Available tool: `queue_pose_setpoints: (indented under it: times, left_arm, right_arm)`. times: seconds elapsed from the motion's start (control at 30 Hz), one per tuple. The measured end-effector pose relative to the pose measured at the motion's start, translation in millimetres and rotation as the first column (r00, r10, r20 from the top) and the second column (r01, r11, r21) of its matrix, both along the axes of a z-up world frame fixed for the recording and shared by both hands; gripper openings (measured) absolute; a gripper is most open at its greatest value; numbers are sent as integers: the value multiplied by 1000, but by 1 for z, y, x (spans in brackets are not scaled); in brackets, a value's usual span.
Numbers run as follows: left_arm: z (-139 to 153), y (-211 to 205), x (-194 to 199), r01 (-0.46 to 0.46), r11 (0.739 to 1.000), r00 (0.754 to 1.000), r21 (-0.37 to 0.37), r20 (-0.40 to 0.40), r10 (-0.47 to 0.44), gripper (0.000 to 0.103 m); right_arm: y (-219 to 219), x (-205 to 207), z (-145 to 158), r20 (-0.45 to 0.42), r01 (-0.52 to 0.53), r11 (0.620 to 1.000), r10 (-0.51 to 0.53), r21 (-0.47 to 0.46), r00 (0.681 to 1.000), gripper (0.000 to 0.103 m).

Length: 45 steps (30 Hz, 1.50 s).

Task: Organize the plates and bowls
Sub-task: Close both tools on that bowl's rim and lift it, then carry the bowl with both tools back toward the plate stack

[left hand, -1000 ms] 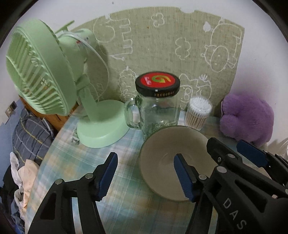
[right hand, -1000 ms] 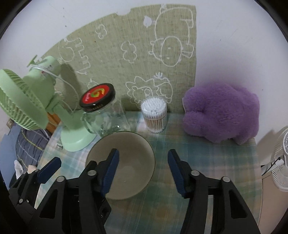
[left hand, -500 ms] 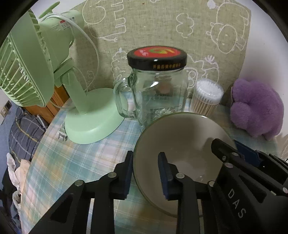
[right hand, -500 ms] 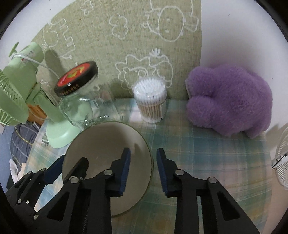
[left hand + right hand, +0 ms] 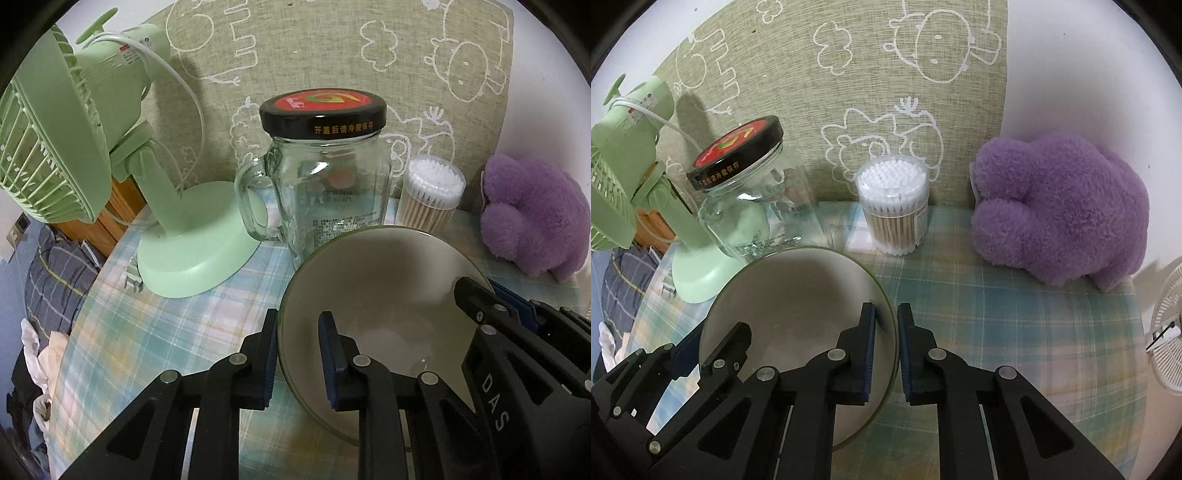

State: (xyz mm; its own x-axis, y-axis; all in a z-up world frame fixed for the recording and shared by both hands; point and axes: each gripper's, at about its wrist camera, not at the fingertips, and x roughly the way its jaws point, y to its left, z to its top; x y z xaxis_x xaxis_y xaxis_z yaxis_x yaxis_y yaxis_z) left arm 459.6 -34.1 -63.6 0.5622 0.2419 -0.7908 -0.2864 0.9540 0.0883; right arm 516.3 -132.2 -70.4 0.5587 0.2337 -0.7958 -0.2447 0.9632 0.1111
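Left wrist view: your left gripper is clamped on the near-left rim of the grey bowl on the tabletop.

Right wrist view: your right gripper pinches the bowl's right rim.

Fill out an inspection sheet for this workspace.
Surface: table under a plaid cloth.
Job's things: one bowl, empty, upright; no plates seen.
Clutter: lidded glass jar, cotton swabs tub, purple plush, green fan.
Grippers: left gripper and right gripper each shut on the bowl's rim, on opposite sides.
Cables: white cord on the green fan.
Surroundings: patterned green panel, clothes beside the table.
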Motion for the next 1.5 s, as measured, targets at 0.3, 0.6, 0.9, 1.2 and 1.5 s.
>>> queue_pose_setpoints:
  times: [0.3, 0.6, 0.9, 1.2, 1.5]
  left_arm:
    - [3, -9, -15, 15, 1000, 999, -27, -32, -16, 19]
    - [19, -19, -35, 36, 998, 998, -42, -42, -38, 19]
    - [47, -30, -64, 78, 996, 997, -34, -14, -79, 19]
    - [73, -34, -103, 120, 992, 993, -38, 27, -119, 19]
    - [94, -31, -148, 189, 979, 981, -79, 46, -186, 19]
  right_arm:
    - [-7, -15, 7, -8, 7, 1000, -7, -17, 1000, 15]
    - [-20, -40, 24, -4, 23, 999, -23, -23, 1000, 15]
    - [-35, -70, 52, 12, 58, 998, -58, -22, 998, 15]
    - [-44, -111, 81, 40, 99, 995, -98, -30, 994, 15]
    - [-46, -167, 112, 84, 164, 984, -158, -64, 984, 15]
